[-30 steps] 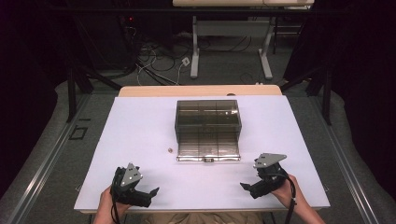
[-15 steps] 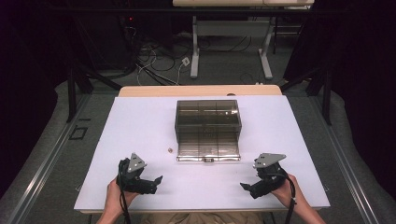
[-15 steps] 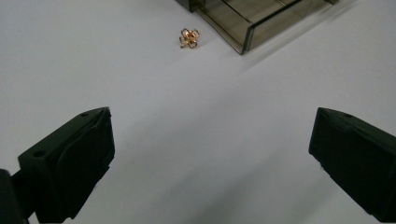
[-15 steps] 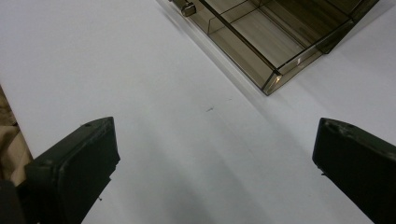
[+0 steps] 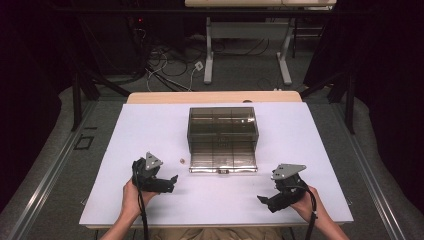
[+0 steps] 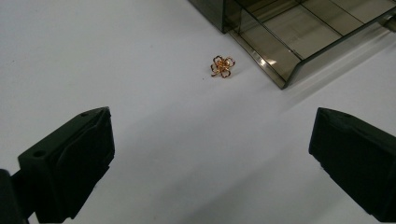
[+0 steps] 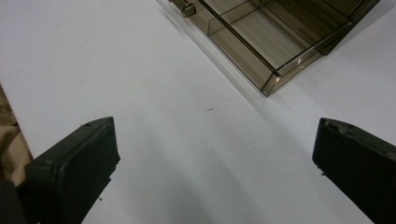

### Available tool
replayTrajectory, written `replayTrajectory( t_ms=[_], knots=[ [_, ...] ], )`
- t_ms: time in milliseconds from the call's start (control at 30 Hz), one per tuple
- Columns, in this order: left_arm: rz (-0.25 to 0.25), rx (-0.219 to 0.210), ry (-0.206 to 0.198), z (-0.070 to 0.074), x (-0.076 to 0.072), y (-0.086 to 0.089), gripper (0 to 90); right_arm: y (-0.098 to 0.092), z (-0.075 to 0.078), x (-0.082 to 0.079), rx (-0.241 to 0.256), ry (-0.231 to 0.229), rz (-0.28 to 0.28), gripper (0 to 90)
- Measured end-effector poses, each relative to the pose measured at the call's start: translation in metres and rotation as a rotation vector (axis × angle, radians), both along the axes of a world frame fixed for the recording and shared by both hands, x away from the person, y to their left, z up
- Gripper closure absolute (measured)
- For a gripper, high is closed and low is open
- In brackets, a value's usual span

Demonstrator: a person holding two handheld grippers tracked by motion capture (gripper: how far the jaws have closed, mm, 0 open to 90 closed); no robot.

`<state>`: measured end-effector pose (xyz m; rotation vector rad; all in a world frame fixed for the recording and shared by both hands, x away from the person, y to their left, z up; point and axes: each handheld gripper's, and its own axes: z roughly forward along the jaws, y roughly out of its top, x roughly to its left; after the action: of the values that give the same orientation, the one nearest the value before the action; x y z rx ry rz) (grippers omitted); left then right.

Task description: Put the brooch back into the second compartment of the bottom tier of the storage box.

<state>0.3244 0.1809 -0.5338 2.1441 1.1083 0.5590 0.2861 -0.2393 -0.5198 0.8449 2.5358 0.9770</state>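
A small gold-coloured wire flower charm (image 6: 222, 66) is lying flat on the white worktop (image 5: 150, 130), just beside the front left corner of the smoky transparent plastic compartment box (image 5: 222, 139) and not touching it. In the high view the charm (image 5: 182, 160) is showing as a tiny speck left of the box's pulled-out drawer section.

The left gripper (image 5: 172, 180) is sitting low over the worktop in the person's left hand (image 5: 131, 196), pointing towards the charm, which is lying ahead of it between the lines of its two black fingers (image 6: 70, 163). Those fingers are standing wide apart and are gripping nothing; bare white surface is showing between them.

The right gripper (image 5: 262, 199) is resting near the front right part of the worktop in the person's right hand (image 5: 312, 207), well apart from the charm. Its black fingers (image 7: 74, 163) are likewise spread wide with nothing between them, and its view is looking across the worktop to a corner of the box (image 7: 280, 42) and the small metal latch (image 7: 187, 8) on its front edge.

The box is standing in the middle of the worktop, its divided compartments visible through the tinted walls.
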Motion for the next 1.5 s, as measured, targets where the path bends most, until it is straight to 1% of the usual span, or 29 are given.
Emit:
replayTrajectory(
  t_ms=[33, 133, 167, 200, 267, 300, 367, 400, 467, 500, 533, 567, 600, 667, 733, 767, 867, 967, 1000, 1033, 1067, 1100, 1133, 1167, 1233, 1267, 1300, 1333, 1500],
  knots=[
    [-0.006, 0.003, 0.011, 0.000, 0.002, 0.000, 0.3, 0.000, 0.000, 0.000, 0.000, 0.002, -0.001, 0.0],
    [0.008, 0.004, -0.004, -0.002, 0.008, -0.002, 0.3, 0.000, 0.000, 0.000, 0.001, 0.001, -0.003, 0.0],
    [0.009, 0.009, -0.006, -0.002, 0.010, -0.003, 0.3, 0.000, 0.000, 0.000, 0.001, 0.000, -0.003, 0.0],
    [0.008, 0.002, -0.006, -0.003, 0.012, -0.004, 0.3, 0.000, 0.000, 0.000, 0.001, 0.001, -0.003, 0.0],
    [0.006, 0.012, -0.001, -0.002, 0.016, -0.005, 0.3, 0.000, 0.000, 0.000, 0.002, 0.001, -0.003, 0.0],
    [0.008, -0.002, -0.005, -0.003, 0.017, -0.006, 0.4, 0.000, 0.000, 0.000, 0.002, -0.001, -0.001, 0.0],
    [0.002, 0.008, -0.001, -0.003, 0.021, -0.008, 1.3, 0.000, 0.000, 0.001, 0.001, 0.000, 0.007, 0.0],
    [0.003, 0.007, -0.010, -0.003, 0.022, -0.009, 2.1, 0.000, 0.000, 0.000, 0.002, 0.004, 0.003, 0.0],
    [0.006, 0.013, -0.007, -0.004, 0.026, -0.010, 4.8, 0.000, 0.000, 0.000, 0.002, 0.000, 0.006, 0.0],
    [-0.003, 0.008, 0.001, -0.004, 0.028, -0.010, 6.3, 0.000, 0.001, 0.000, 0.003, 0.003, 0.004, 0.0],
    [0.001, 0.007, -0.004, -0.005, 0.030, -0.011, 7.4, 0.000, 0.001, 0.000, 0.002, 0.001, 0.007, 0.0],
    [-0.001, 0.005, 0.003, -0.005, 0.031, -0.012, 8.9, 0.000, 0.001, 0.001, 0.001, 0.000, 0.009, 0.0],
    [-0.001, -0.002, -0.005, -0.006, 0.033, -0.014, 11.1, 0.000, 0.000, 0.000, 0.005, -0.001, 0.002, 0.0],
    [-0.002, 0.005, -0.004, -0.005, 0.035, -0.015, 15.1, 0.000, 0.000, 0.001, 0.004, -0.002, 0.000, 0.0],
    [-0.011, -0.001, -0.004, -0.007, 0.038, -0.017, 16.0, 0.000, 0.001, 0.000, 0.004, 0.004, 0.005, 0.0],
    [-0.012, 0.009, 0.005, -0.006, 0.039, -0.017, 16.2, 0.000, 0.001, 0.001, 0.002, 0.000, 0.009, 0.0],
    [-0.016, 0.007, 0.002, -0.007, 0.043, -0.019, 19.3, 0.000, 0.000, 0.001, 0.003, -0.002, 0.007, 0.0],
    [-0.019, 0.011, 0.011, -0.008, 0.046, -0.021, 22.9, 0.001, 0.000, 0.001, 0.002, 0.003, 0.011, 0.0],
    [-0.024, 0.001, 0.015, -0.009, 0.047, -0.022, 23.9, 0.001, 0.000, 0.001, 0.003, 0.005, 0.011, 0.0],
    [-0.033, 0.001, 0.022, -0.009, 0.049, -0.023, 25.6, 0.001, 0.000, 0.001, 0.002, 0.001, 0.008, 0.0],
    [-0.025, 0.005, 0.018, -0.009, 0.050, -0.024, 27.3, 0.001, 0.000, 0.001, 0.002, 0.001, 0.007, 0.0],
    [-0.034, 0.000, 0.030, -0.009, 0.050, -0.025, 27.8, 0.001, 0.000, 0.001, 0.002, 0.001, 0.008, 0.0],
    [-0.034, -0.001, 0.017, -0.010, 0.052, -0.026, 28.9, 0.001, 0.000, 0.001, 0.002, 0.000, 0.006, 0.0],
    [-0.037, 0.002, 0.028, -0.009, 0.052, -0.027, 30.4, 0.000, 0.000, 0.001, 0.001, 0.001, 0.015, 0.0],
    [-0.047, 0.000, 0.026, -0.010, 0.054, -0.029, 32.9, 0.000, 0.000, 0.001, 0.003, 0.002, 0.007, 0.1],
    [-0.045, -0.002, 0.023, -0.011, 0.055, -0.030, 34.7, 0.000, 0.000, 0.001, 0.002, -0.002, 0.009, 0.1],
    [-0.057, 0.005, 0.030, -0.010, 0.056, -0.031, 36.6, 0.000, 0.000, 0.001, 0.001, -0.002, 0.009, 0.1],
    [-0.052, 0.007, 0.026, -0.012, 0.056, -0.032, 38.5, 0.000, 0.000, 0.001, 0.002, -0.001, 0.010, 0.1],
    [-0.079, 0.006, 0.050, -0.015, 0.060, -0.034, 49.0, 0.001, 0.000, 0.001, -0.001, 0.003, 0.006, 0.1]
  ],
)
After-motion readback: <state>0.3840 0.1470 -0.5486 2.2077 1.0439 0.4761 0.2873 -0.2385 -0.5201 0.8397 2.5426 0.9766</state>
